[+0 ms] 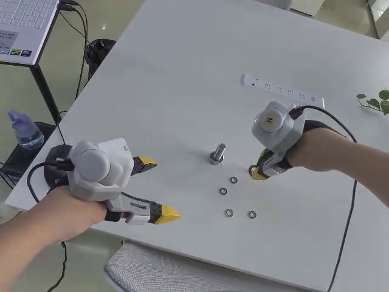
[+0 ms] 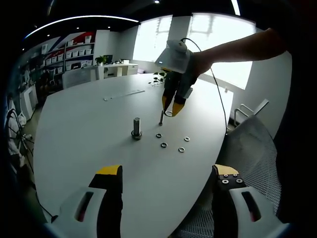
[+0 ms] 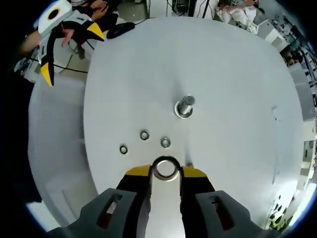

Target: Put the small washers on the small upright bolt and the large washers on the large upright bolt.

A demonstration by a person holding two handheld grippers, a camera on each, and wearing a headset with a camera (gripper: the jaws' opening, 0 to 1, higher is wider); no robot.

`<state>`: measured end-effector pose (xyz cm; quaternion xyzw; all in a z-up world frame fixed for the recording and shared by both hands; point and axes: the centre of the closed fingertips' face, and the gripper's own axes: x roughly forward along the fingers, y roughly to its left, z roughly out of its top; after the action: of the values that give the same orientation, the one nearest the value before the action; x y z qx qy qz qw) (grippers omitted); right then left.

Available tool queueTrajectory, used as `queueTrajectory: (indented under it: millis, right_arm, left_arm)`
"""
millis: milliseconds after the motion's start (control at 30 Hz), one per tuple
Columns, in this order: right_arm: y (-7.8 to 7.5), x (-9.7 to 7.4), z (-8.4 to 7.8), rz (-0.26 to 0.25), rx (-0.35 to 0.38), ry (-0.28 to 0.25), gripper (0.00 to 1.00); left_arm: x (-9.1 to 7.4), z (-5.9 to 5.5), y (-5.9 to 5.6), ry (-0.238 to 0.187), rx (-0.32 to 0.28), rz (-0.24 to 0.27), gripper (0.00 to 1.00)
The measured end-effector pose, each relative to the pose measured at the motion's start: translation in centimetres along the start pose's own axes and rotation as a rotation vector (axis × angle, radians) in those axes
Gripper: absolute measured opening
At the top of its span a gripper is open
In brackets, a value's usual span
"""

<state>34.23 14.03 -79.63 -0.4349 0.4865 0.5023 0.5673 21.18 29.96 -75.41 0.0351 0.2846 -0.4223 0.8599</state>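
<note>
Right gripper (image 3: 166, 171) clamps a large washer (image 3: 165, 158); large bolt (image 3: 184, 105) stands upright close ahead. Left gripper (image 2: 167, 171) gapes, empty.

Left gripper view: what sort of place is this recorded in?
Probably an open office or lab: a big white table, a laptop beside it, shelves of boxes along the far wall, and large windows.

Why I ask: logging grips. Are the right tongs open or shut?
Shut on a round silver metal washer: in the right gripper view the right tongs pinch its rim between yellow tips.
</note>
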Motion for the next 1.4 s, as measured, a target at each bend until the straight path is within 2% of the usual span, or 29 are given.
queueTrajectory:
  millis: [233, 400, 767, 967, 1200, 1400]
  right_arm:
    - [-1.2, -0.3, 1.2, -0.010, -0.004, -0.007, 0.20]
    - [-2.1, -0.5, 1.9, -0.011, 0.018, -0.027, 0.20]
    - [-2.4, -0.6, 3.8, -0.013, 0.000, -0.037, 0.20]
    - [-3.2, 0.0, 4.8, -0.010, -0.013, -0.044, 0.20]
    - [-3.3, 0.2, 6.0, -0.006, -0.019, -0.058, 0.20]
    - [-3.3, 0.5, 6.9, 0.000, -0.033, -0.062, 0.20]
  left_arm:
    - [-0.2, -0.1, 0.1, -0.001, 0.002, 0.008, 0.75]
    - [-0.2, -0.1, 0.3, -0.001, 0.000, 0.010, 0.77]
    - [0.1, -0.7, 0.9, 0.007, -0.009, 0.010, 0.85]
    - [0.4, -0.7, 0.7, 0.010, -0.011, 0.004, 0.87]
    - [0.3, -0.5, 0.7, 0.008, -0.015, 0.006, 0.91]
    - [0.2, -0.6, 1.5, 0.005, -0.025, 0.024, 0.96]
